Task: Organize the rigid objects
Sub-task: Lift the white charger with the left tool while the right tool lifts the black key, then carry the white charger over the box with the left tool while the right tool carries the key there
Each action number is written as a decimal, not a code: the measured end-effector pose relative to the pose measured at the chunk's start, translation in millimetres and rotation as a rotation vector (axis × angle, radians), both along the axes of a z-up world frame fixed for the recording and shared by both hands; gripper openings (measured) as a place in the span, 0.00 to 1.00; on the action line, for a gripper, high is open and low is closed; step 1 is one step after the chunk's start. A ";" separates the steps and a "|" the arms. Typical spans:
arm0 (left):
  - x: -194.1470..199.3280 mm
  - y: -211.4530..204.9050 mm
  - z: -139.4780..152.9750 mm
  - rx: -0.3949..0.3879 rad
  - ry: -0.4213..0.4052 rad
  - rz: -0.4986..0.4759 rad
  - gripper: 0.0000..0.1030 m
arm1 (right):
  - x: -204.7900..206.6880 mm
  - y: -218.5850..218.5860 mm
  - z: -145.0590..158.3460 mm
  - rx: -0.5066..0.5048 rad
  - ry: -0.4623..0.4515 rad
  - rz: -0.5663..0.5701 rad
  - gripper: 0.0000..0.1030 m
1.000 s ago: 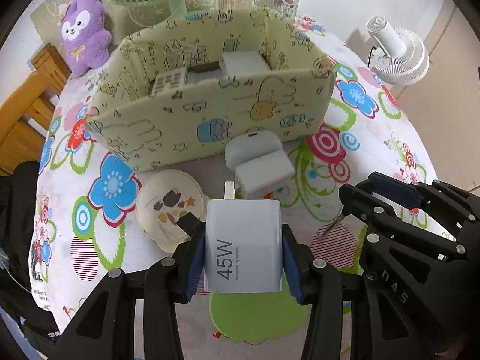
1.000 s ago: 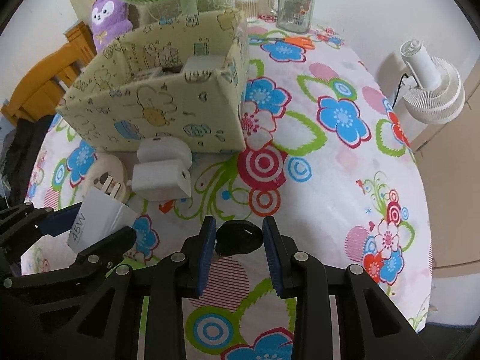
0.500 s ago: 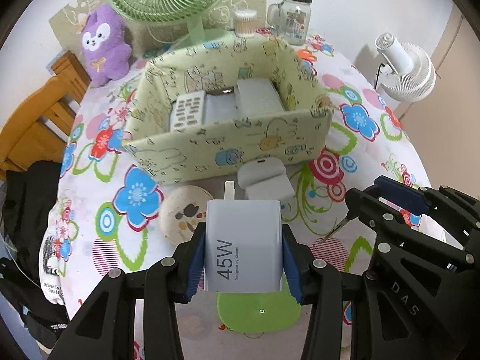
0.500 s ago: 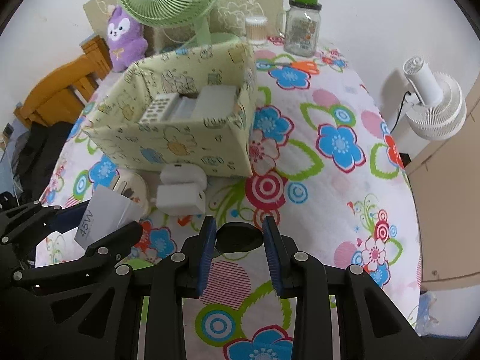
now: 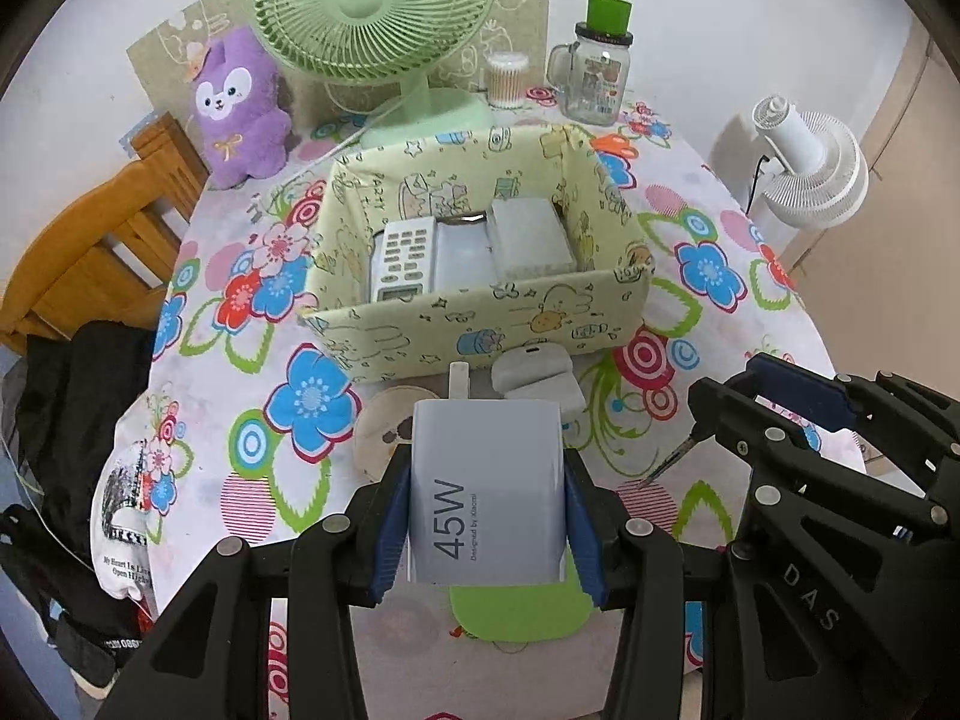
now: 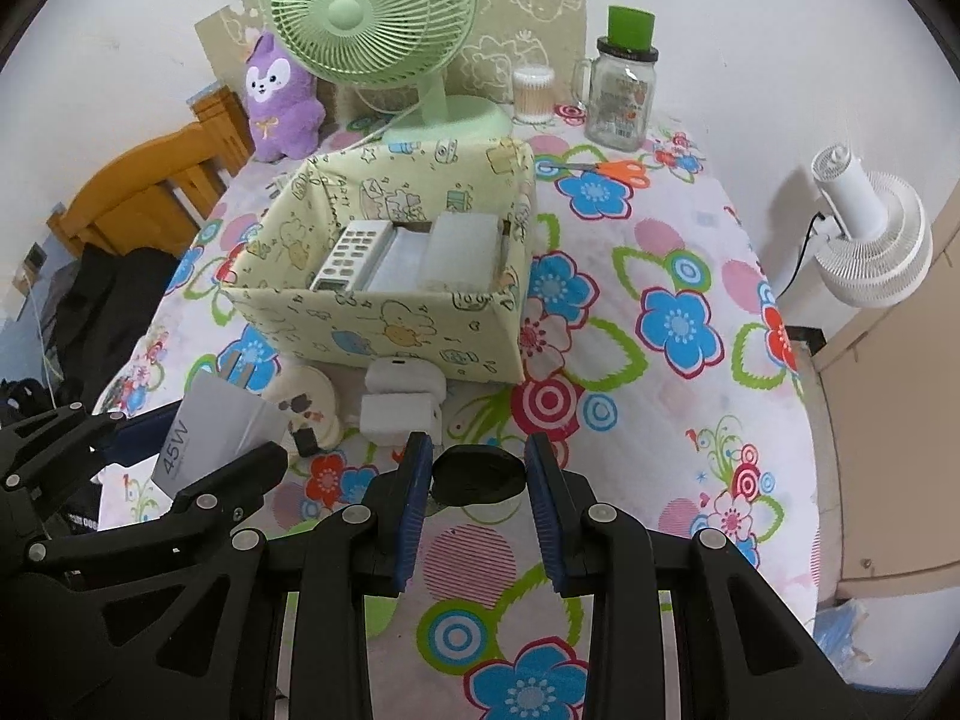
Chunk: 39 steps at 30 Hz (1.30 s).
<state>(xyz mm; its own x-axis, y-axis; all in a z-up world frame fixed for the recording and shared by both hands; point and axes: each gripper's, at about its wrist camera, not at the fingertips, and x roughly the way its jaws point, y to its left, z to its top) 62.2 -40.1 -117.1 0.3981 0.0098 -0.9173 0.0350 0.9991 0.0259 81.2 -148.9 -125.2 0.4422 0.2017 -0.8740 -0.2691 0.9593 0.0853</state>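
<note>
Clearance: pale-yellow cartoon-print storage box stands mid-tabletop, its near wall just behind two white plug adapters. Left hand-held gripper pinches a white rectangular 45W charger above the cloth, prongs toward the box. Right hand-held gripper is clamped on a small black rounded object, off the surface.

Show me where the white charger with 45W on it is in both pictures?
Left wrist view: the charger sits bottom centre, clamped in the left gripper.
Right wrist view: the charger is at the lower left edge.
Shared landmark: the yellow box behind it in both.
</note>
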 end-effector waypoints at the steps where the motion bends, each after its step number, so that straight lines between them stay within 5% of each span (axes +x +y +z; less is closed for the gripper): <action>1: -0.2 0.5 2.0 -0.003 -0.001 0.002 0.46 | -0.1 0.4 2.7 -0.001 -0.002 0.001 0.34; 24: 8.5 13.0 37.4 -0.006 -0.040 0.009 0.46 | 9.2 10.3 41.5 0.003 -0.018 0.009 0.34; 39: 46.9 25.0 33.7 -0.018 -0.033 -0.009 0.46 | 50.8 20.2 43.6 0.008 0.004 0.000 0.34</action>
<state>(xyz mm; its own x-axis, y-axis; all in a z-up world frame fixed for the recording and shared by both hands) 109.1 -15.1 -83.4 0.4281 -0.0103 -0.9037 0.0439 0.9990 0.0094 132.1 -128.8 -81.6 0.4387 0.2085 -0.8741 -0.2691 0.9586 0.0936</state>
